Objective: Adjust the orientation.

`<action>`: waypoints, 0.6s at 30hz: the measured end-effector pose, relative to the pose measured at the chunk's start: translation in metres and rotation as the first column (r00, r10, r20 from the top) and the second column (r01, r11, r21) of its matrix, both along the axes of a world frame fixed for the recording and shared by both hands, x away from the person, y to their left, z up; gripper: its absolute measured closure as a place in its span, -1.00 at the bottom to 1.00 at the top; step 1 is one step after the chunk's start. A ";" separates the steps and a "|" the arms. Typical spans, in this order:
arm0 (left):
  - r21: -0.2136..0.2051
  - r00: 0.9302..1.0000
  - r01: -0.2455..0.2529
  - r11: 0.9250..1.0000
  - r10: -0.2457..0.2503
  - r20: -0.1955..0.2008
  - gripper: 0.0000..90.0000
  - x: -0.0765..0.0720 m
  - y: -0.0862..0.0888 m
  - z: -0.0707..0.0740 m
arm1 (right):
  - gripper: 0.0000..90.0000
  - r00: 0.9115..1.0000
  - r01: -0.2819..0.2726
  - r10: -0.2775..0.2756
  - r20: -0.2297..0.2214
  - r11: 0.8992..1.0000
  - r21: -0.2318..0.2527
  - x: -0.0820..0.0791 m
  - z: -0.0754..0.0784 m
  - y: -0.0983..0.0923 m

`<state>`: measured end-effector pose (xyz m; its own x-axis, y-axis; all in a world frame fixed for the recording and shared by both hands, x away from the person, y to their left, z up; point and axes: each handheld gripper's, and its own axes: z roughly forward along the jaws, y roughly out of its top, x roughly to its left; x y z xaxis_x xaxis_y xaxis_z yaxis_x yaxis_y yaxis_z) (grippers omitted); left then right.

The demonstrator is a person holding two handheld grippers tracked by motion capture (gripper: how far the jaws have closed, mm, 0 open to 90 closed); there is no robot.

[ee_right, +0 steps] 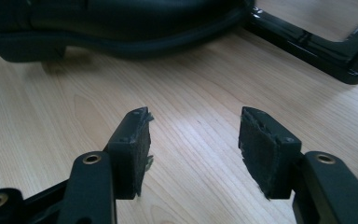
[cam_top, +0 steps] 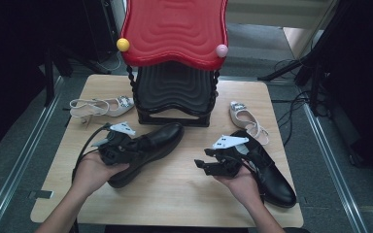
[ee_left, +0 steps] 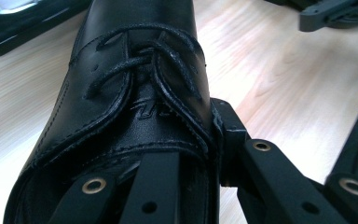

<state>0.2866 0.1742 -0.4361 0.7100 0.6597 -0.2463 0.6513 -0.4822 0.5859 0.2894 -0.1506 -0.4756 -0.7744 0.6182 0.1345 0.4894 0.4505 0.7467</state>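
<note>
From the high view, the left gripper (cam_top: 126, 145) sits at the heel end of a black leather lace-up shoe (cam_top: 150, 145) that lies slantwise at the centre of the light wooden table (cam_top: 175, 194), toe pointing to the upper right toward the black base of a red wavy-topped shoe rack (cam_top: 175, 29). The left gripper view adds what the high view cannot settle: one jaw reaches inside the shoe's opening (ee_left: 121, 116) and the other presses the outer wall of its collar at the right, so the jaws are clamped on the shoe's side, laces running up the frame.

The right gripper (cam_top: 213, 165) lies right of centre in the high view, beside a second black leather shoe (cam_top: 272, 174) at the lower right. Its own view shows the jaws well apart with bare tabletop between the pads (ee_right: 130, 144), and the held shoe's sole across the top of the frame.

Two pale strappy sandals (cam_top: 102, 106) lie at the table's far left and far right.
</note>
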 end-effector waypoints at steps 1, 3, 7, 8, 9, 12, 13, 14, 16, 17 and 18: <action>0.004 1.000 0.017 1.000 -0.017 -0.007 0.81 0.003 -0.006 0.000 | -0.01 1.000 0.006 -0.006 0.003 1.000 0.006 -0.001 0.000 -0.002; 0.012 0.999 0.037 0.999 -0.037 -0.017 0.81 0.008 -0.019 0.001 | -0.01 1.000 0.015 -0.015 -0.003 1.000 0.011 -0.001 0.001 -0.004; 0.027 0.998 0.056 0.998 -0.056 -0.004 0.81 0.013 -0.043 -0.001 | 0.00 1.000 0.026 -0.026 0.001 0.999 0.022 0.000 0.002 -0.008; 0.026 0.998 0.062 0.998 -0.062 -0.005 0.81 0.015 -0.048 -0.003 | 0.00 1.000 0.026 -0.026 0.001 0.999 0.022 0.000 0.002 -0.008; 0.020 0.998 0.056 0.998 -0.056 -0.004 0.81 0.015 -0.052 -0.005 | 0.00 1.000 0.029 -0.029 0.001 0.999 0.022 0.000 0.002 -0.009; 0.011 0.998 0.058 0.998 -0.058 0.010 0.81 0.013 -0.063 -0.012 | 0.00 0.999 0.035 -0.035 0.000 0.999 0.023 0.000 0.002 -0.010; 0.013 0.998 0.062 0.998 -0.062 0.009 0.81 0.011 -0.065 -0.014 | 0.00 0.999 0.033 -0.033 0.004 0.999 0.021 0.000 0.002 -0.010; 0.014 0.998 0.066 0.998 -0.066 0.006 0.81 0.011 -0.067 -0.016 | 0.00 1.000 0.031 -0.031 0.007 0.999 0.015 0.000 0.002 -0.009; 0.010 0.999 0.053 0.999 -0.052 -0.010 0.81 0.011 -0.071 -0.020 | 0.00 1.000 0.030 -0.030 0.009 0.999 0.013 0.000 0.002 -0.009; 0.005 0.999 0.045 0.999 -0.045 -0.016 0.80 0.012 -0.073 -0.022 | 0.00 0.999 0.031 -0.031 0.010 0.999 0.010 0.000 0.001 -0.009; 0.003 0.999 0.037 0.999 -0.036 -0.021 0.80 0.013 -0.075 -0.025 | 0.00 0.999 0.031 -0.031 0.009 0.999 0.012 0.000 0.001 -0.008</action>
